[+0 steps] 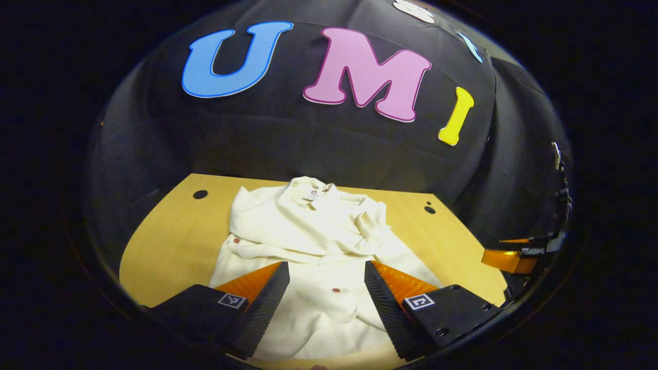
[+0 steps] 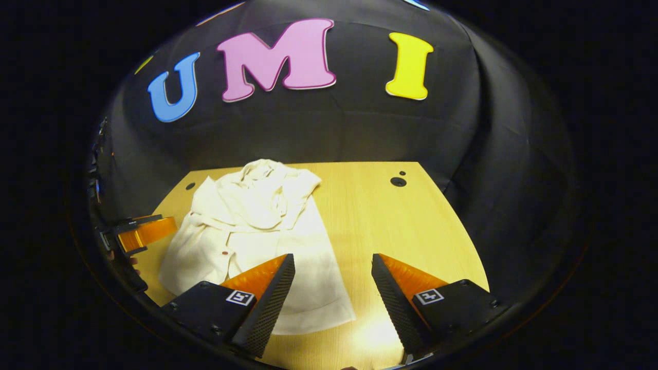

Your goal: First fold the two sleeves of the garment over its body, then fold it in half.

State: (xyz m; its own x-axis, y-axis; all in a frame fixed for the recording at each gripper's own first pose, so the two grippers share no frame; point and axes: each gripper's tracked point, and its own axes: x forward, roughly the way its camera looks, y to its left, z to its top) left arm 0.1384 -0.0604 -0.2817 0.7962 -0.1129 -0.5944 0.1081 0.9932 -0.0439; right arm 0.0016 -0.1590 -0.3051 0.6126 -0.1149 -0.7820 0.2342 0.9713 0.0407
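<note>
nearby, garment (image 1: 313,241) on table (image 1: 169,246)

The garment's (image 1: 313,246) near hem lies hidden behind the left gripper's (image 1: 327,277) fingers (image 1: 267,303)

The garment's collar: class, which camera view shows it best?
The left gripper view: the collar faces the camera, centred at the far end of the garment. In the right gripper view the collar sits off to the left, bunched and seen at an angle.
</note>
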